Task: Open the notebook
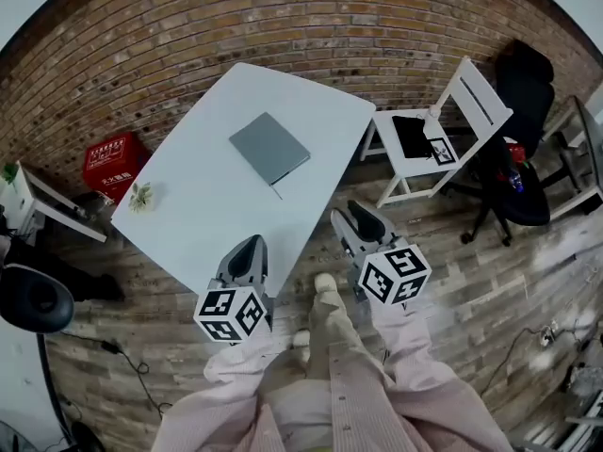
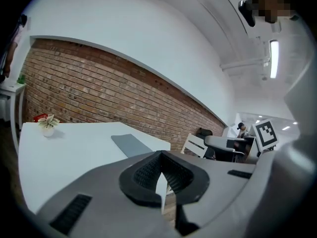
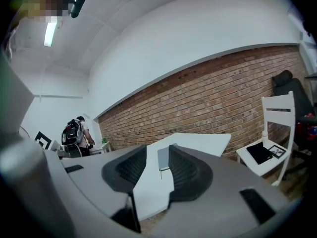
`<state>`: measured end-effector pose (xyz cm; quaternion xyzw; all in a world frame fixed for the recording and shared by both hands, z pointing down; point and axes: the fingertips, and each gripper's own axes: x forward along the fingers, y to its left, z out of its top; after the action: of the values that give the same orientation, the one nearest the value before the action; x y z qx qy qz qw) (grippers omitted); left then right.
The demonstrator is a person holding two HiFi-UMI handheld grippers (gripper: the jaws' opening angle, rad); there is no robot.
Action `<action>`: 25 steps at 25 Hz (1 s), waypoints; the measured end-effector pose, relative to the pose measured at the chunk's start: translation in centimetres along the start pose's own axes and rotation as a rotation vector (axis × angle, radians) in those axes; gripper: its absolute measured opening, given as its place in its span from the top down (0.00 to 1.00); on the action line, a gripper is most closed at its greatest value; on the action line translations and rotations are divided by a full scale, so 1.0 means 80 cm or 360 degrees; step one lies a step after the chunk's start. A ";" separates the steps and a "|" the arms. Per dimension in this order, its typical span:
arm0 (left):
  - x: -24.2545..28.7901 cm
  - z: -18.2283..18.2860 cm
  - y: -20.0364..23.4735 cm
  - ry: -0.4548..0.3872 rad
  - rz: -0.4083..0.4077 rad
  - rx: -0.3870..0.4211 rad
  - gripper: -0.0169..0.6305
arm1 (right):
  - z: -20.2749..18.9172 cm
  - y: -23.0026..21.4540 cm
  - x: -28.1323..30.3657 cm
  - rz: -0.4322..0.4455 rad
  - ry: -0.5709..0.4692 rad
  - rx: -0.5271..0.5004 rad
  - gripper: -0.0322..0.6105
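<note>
A closed grey notebook (image 1: 269, 147) lies flat on the far half of the white table (image 1: 207, 224), with a thin ribbon trailing from its near edge. In the left gripper view the notebook (image 2: 130, 145) shows beyond the jaws, and in the right gripper view the notebook (image 3: 163, 158) shows through the gap between the jaws. My left gripper (image 1: 248, 250) hovers over the table's near edge, its jaw tips meeting with nothing in them (image 2: 160, 155). Just off the table's near right corner, my right gripper (image 1: 363, 217) is held slightly open and empty (image 3: 157, 149). Both are well short of the notebook.
A small potted plant (image 1: 141, 196) stands at the table's left edge. A white folding chair (image 1: 443, 130) with dark items on its seat is to the right, a black office chair (image 1: 523, 92) behind it. A red box (image 1: 115, 163) sits on the floor at left. Brick wall behind.
</note>
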<state>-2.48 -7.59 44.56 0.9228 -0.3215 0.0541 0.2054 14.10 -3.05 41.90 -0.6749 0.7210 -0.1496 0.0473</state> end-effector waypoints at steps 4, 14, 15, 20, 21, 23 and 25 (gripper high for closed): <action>0.039 0.000 0.015 0.0026 0.0058 -0.0065 0.99 | 0.000 -0.024 0.045 0.0054 0.0065 0.0006 0.73; 0.140 0.017 0.050 0.0046 0.0188 -0.0169 0.99 | -0.001 -0.094 0.154 0.0171 0.0262 0.0038 0.73; 0.146 0.016 0.053 0.0054 0.0205 -0.0182 0.99 | -0.005 -0.099 0.163 0.0183 0.0291 0.0043 0.73; 0.170 0.014 0.070 0.0073 0.0296 -0.0228 0.99 | -0.024 -0.117 0.202 0.0251 0.0428 0.0029 0.73; 0.174 0.014 0.073 0.0073 0.0310 -0.0236 0.99 | -0.026 -0.121 0.209 0.0262 0.0447 0.0030 0.73; 0.184 0.014 0.078 0.0070 0.0336 -0.0255 0.99 | -0.032 -0.127 0.222 0.0285 0.0483 0.0030 0.73; 0.190 0.012 0.081 0.0066 0.0368 -0.0274 0.99 | -0.043 -0.131 0.233 0.0321 0.0538 0.0015 0.73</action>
<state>5.45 -21.28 49.46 0.8572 -0.4249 0.0687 0.2828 21.64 -21.40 50.55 -0.5643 0.7819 -0.2587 -0.0566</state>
